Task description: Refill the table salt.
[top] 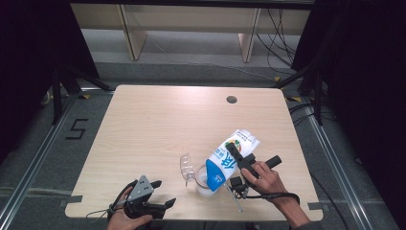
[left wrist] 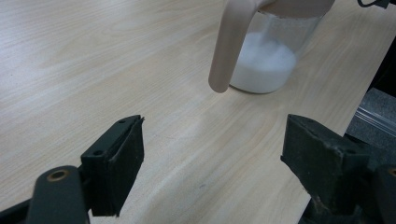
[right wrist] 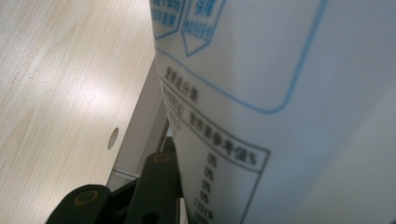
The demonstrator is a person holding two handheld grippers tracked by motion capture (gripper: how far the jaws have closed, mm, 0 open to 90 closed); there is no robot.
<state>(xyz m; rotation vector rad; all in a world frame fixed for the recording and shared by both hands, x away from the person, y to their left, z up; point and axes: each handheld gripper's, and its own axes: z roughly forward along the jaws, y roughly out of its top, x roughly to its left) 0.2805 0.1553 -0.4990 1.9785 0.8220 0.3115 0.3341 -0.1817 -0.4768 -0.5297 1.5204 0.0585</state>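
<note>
The right gripper point(top: 235, 162) clamped a tilted bag point(top: 229, 158) over a jug point(top: 205, 184) near the table's point(top: 158, 120) front edge; the left gripper point(top: 160, 192) rested with jaws apart, empty.

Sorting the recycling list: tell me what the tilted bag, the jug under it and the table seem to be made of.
Bag: probably glossy plastic film, smooth white surface with blue print, clamped in the right hand-held gripper.
Jug: clear plastic or glass, since the white powder shows through its wall; which one I cannot tell.
Table: pale wood-grain top, matte, likely laminate.
</note>
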